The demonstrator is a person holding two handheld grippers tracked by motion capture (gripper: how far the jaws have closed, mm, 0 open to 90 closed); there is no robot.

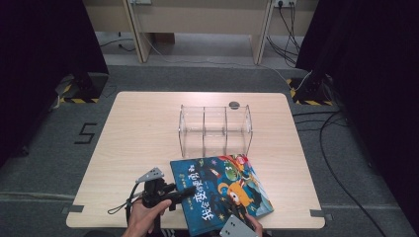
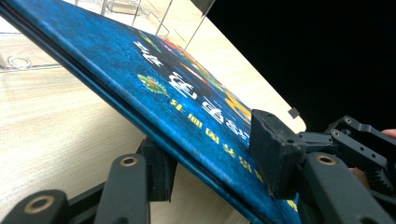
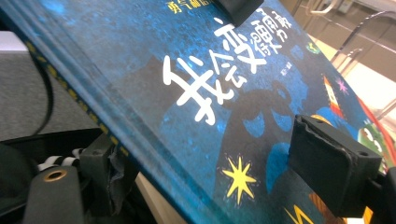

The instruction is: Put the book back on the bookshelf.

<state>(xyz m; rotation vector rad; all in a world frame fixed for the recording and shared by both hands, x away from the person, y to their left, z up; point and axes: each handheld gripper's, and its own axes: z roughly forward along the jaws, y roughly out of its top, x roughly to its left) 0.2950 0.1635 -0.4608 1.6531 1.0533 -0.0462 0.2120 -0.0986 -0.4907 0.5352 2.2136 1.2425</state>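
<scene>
**Two grippers pinched one blue book**

The left gripper (image 2: pixel 212 154) had its two black jaws pressed on the book (image 2: pixel 187 98), one jaw under it and one on top of the cover. The right gripper (image 3: pixel 219 172) did the same, with one jaw below the book's edge and one on the picture side. So two grippers held one book, and its edge was lifted off the table.

In the high view, the left gripper (image 1: pixel 184 192) met the book (image 1: pixel 222 190) at its left edge, and a hand (image 1: pixel 143 217) held that gripper from the bottom of the picture. The right gripper (image 1: pixel 240 213) met the book at its near edge.

The book lay at the near side of the table (image 1: pixel 138 133), a little right of the middle. It had a blue cover with big white writing and yellow stars.

Just behind the book stood one clear plastic rack (image 1: pixel 215 129) with three slots. The book's far corner was very near the rack.
</scene>
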